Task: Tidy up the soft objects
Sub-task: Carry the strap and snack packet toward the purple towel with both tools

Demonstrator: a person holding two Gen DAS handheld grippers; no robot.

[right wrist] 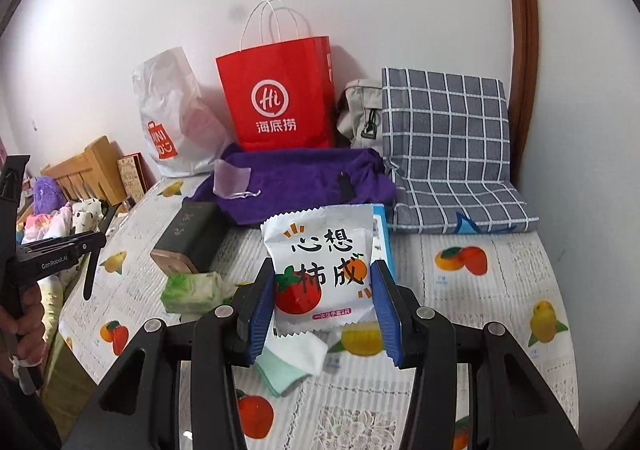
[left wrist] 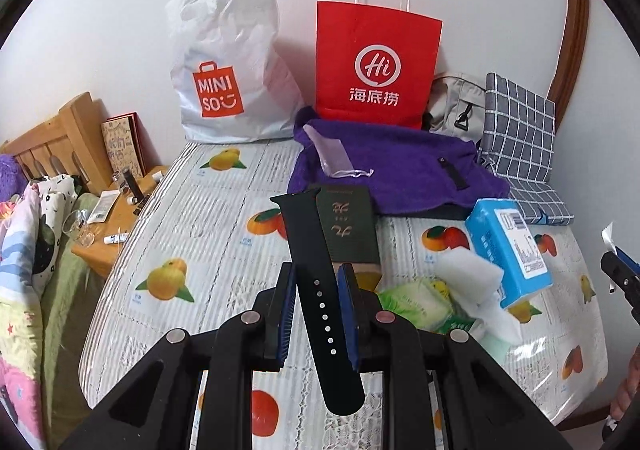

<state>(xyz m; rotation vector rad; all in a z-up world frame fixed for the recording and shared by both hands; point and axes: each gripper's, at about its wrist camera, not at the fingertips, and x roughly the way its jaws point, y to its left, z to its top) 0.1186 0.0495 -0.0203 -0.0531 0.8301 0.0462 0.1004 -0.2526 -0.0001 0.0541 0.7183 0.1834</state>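
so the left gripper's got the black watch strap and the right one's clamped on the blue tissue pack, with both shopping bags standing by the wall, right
Not quite. The right gripper holds a white snack packet printed with a tomato and an orange, as the right wrist view shows; the blue tissue pack lies on the table. The rest stands: the left gripper holds the black watch strap, and the red paper bag and white Miniso bag stand by the wall.

Both hand-held grippers (left wrist: pixel 317 310) (right wrist: pixel 323 310) clamped, angled downward.
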